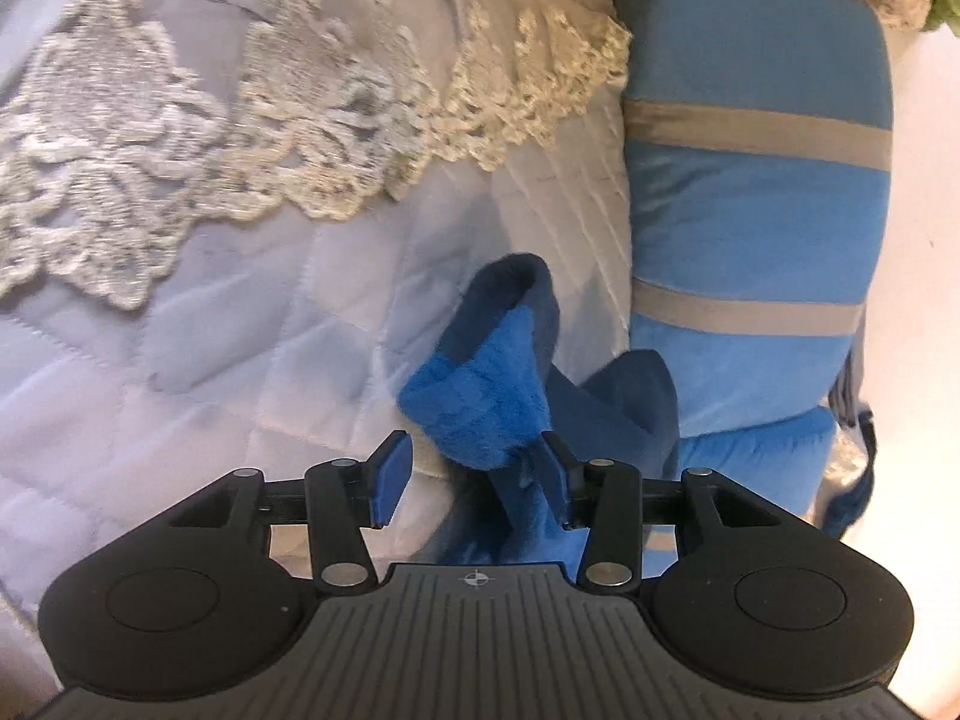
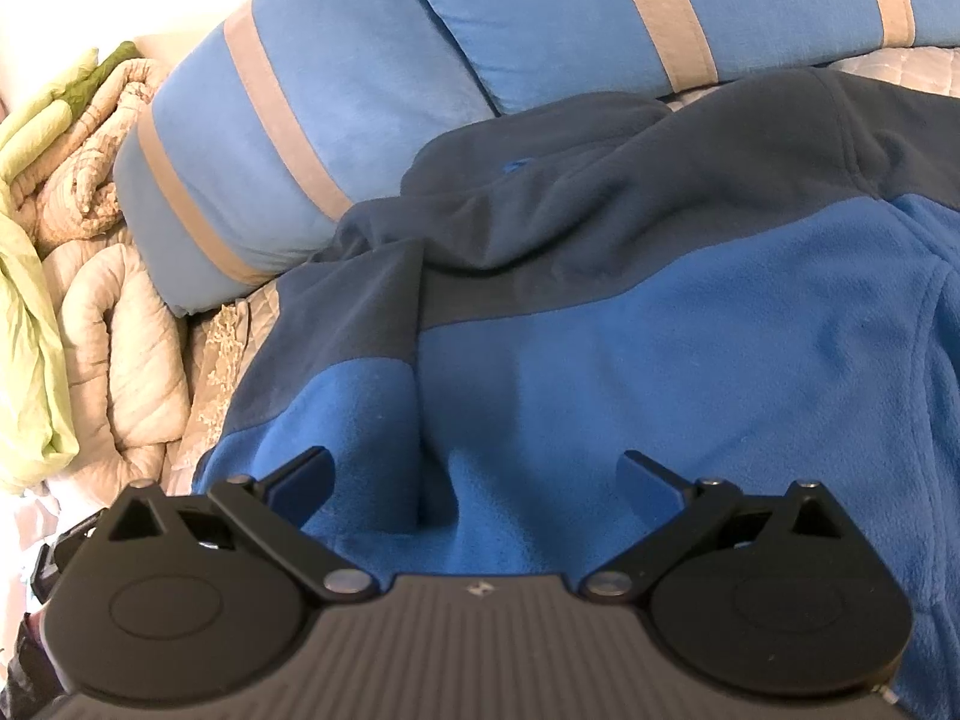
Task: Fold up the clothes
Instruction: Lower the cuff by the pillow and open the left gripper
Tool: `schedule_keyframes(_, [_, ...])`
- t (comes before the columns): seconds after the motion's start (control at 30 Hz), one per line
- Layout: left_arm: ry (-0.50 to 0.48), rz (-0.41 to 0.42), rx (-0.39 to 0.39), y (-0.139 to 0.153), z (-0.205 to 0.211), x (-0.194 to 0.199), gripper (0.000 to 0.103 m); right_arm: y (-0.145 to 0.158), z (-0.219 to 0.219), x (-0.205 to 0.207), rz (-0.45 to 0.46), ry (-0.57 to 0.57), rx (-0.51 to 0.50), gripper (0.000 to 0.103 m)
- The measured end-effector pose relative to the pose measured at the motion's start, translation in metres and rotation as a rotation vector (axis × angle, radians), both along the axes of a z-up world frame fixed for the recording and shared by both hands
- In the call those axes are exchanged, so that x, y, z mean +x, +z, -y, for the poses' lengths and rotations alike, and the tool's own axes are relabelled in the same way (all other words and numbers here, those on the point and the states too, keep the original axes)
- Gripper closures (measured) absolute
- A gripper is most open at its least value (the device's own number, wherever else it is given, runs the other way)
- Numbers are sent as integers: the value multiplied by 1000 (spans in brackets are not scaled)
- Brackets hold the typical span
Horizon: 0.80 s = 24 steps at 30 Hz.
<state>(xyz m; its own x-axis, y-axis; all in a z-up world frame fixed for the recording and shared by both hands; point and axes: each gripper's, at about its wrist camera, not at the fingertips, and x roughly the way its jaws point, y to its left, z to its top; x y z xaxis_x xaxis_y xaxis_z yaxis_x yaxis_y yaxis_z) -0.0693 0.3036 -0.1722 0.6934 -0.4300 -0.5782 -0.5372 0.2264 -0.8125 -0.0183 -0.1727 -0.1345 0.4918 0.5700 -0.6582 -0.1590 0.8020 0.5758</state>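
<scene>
A fleece jacket in bright blue with navy panels lies spread on the bed in the right wrist view [image 2: 660,348]. My right gripper [image 2: 474,474] hovers open just above its blue body, with a raised fold of fleece between the wide-apart fingers. In the left wrist view a bunched end of the same fleece [image 1: 480,396], blue inside and navy outside, rises between the fingers of my left gripper [image 1: 474,477]. It rests against the right finger [image 1: 555,474], while a gap shows beside the left finger [image 1: 390,480]. The jaws stand apart, not clamped.
A pale quilted bedspread [image 1: 210,330] with cream lace trim [image 1: 180,150] covers the bed. Blue pillows with tan stripes [image 1: 750,210] [image 2: 288,138] lie against the jacket's navy shoulders. A rolled beige quilt [image 2: 120,330] and green cloth [image 2: 30,300] sit at the left.
</scene>
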Motion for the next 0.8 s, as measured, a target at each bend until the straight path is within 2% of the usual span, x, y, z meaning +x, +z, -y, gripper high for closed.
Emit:
schedule_keyframes(0.2, [32, -8, 13, -7, 0, -1, 59, -1, 1, 1, -7, -6, 0, 0])
schedule_keyframes(0.37, [76, -18, -8, -16, -3, 5, 59, -2, 2, 1, -11, -8, -5, 0])
schedule_keyframes(0.57, [62, -16, -36, -8, 1, 4, 59, -3, 2, 3, -20, -10, -9, 0])
schedule_keyframes(0.7, [54, 14, -59, 4, 2, 7, 58, -3, 1, 2, -17, -5, -9, 0])
schedule_keyframes(0.8, [23, -16, -46, 10, 2, 20, 58, -4, 1, 2, -17, -4, -11, 0])
